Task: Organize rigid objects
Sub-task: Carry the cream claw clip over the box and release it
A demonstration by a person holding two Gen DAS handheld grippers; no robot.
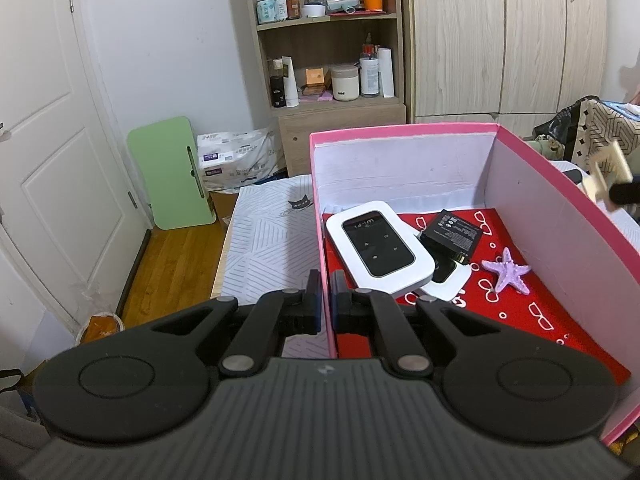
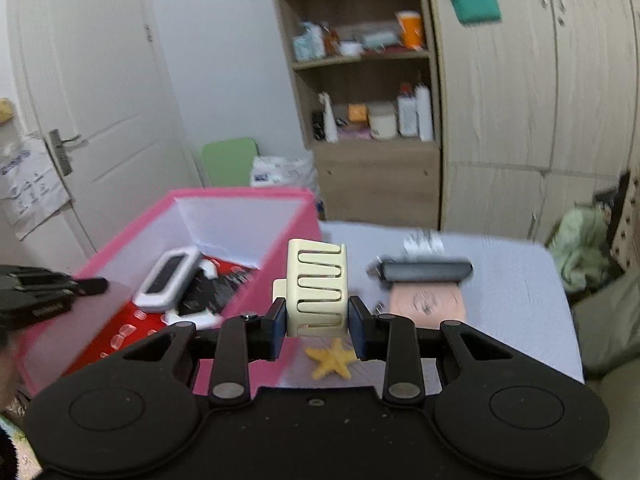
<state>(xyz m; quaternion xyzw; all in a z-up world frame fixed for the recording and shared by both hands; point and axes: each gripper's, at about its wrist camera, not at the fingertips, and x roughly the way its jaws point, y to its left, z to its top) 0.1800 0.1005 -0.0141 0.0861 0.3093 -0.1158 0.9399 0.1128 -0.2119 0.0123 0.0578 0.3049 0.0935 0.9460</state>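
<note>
Right tool (image 2: pixel 317 318) is clamped on a cream hair claw clip (image 2: pixel 316 288), held above the tabletop (image 2: pixel 516 280) just beside the pink box's (image 2: pixel 280 264) right wall, with a yellow starfish (image 2: pixel 331 358) lying below at 6 o'clock. Left tool (image 1: pixel 325 300) is pinched on the box's left wall, one finger on each side. Inside the box lie a white Wi-Fi router (image 1: pixel 380 249), a black battery (image 1: pixel 454 234) at its 3 o'clock and a purple starfish (image 1: pixel 506 271) further right.

Cream hair clip (image 2: pixel 317 288) upright in the right hand-held gripper (image 2: pixel 318 330); pink box (image 1: pixel 560 184) holds white router (image 1: pixel 378 250), black battery (image 1: pixel 454 230), purple starfish (image 1: pixel 506 271).
</note>
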